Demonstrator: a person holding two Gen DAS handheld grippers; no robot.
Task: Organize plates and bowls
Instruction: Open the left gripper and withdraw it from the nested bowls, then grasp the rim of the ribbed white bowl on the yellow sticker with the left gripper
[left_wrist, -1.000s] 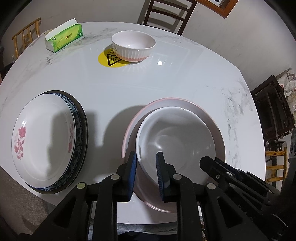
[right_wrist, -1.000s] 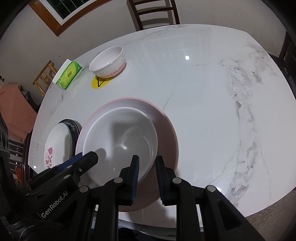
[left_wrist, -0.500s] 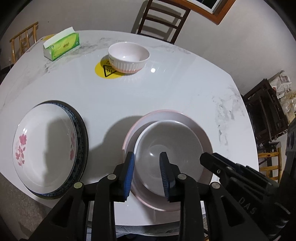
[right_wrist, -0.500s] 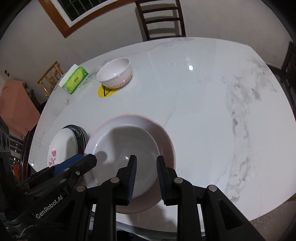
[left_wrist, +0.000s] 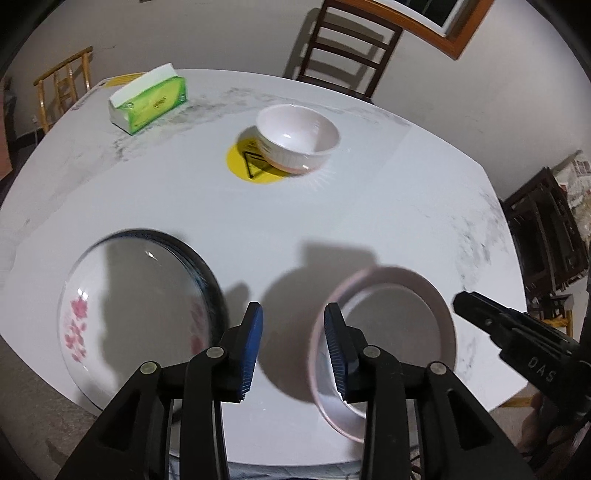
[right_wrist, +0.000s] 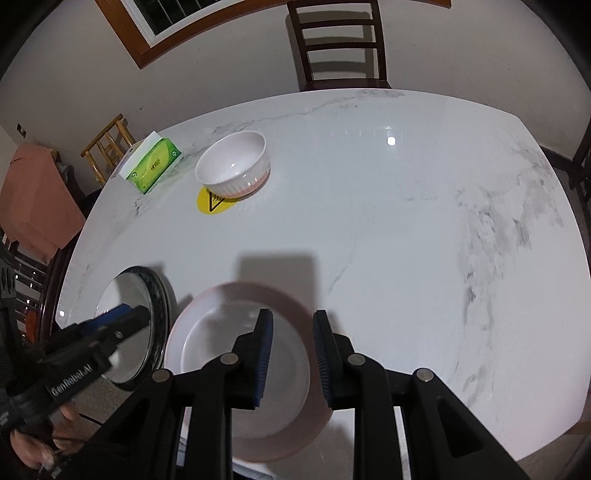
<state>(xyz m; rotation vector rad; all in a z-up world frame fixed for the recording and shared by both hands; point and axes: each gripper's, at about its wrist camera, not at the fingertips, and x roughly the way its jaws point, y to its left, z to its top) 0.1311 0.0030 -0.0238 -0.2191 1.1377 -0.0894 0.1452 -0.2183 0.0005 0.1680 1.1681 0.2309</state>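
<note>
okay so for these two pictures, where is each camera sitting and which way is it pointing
Left wrist: sits on the left gripper, looks steeply down over the table's near edge; own open empty fingers, jaws opening, plus the right gripper's tip.
Right wrist: sits on the right gripper, looks down from further right; a hand at lower left.
Shared: pink plate, flowered plate, ribbed bowl, tissue box.
</note>
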